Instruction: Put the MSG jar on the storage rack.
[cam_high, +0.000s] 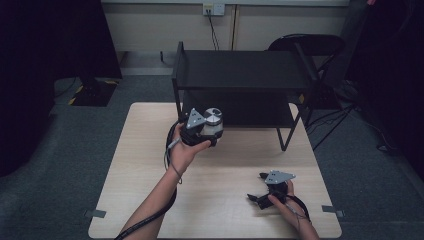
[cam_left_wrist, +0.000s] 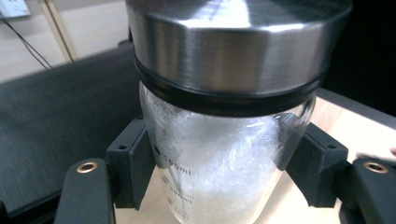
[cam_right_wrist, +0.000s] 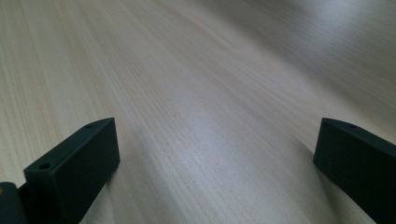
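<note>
A glass jar (cam_left_wrist: 219, 154) with a steel lid (cam_left_wrist: 233, 42) and white stuff inside sits between the jaws of my left gripper (cam_left_wrist: 219, 170), which is shut on its body. In the high view that left gripper (cam_high: 212, 131) holds the jar (cam_high: 214, 125) above the table, just in front of the black shelf rack (cam_high: 240, 70). My right gripper (cam_high: 259, 189) rests low at the table's front right, pointing left. In the right gripper view its jaws stand wide apart, open, with bare wood (cam_right_wrist: 196, 102) between them.
The black two-level shelf rack stands at the far edge of the light wooden table (cam_high: 150, 165). A black chair (cam_high: 310, 47) is behind the rack on the right. Grey carpet (cam_high: 60, 165) surrounds the table. Cables trail from both grippers.
</note>
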